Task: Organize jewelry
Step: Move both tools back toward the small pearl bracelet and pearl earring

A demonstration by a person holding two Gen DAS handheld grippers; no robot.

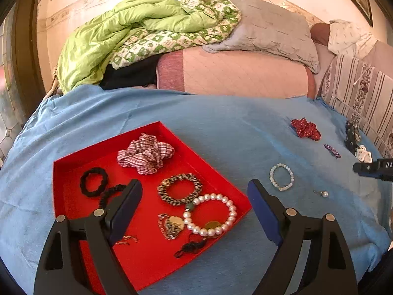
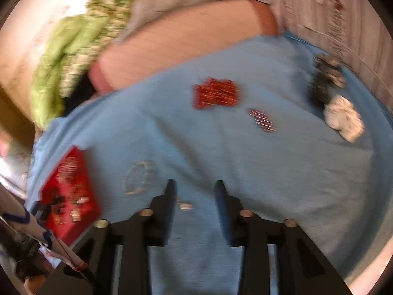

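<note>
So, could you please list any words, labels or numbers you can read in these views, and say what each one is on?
"DA": white letters on the black right gripper at the left wrist view's right edge; the rest is cut off by the frame.
Red tray, pearl bracelet and blue cloth: no text visible.
Right wrist view: too blurred to read anything.

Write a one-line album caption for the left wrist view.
Open left gripper over a red tray of bracelets, pale bead bracelet waiting outside.
</note>
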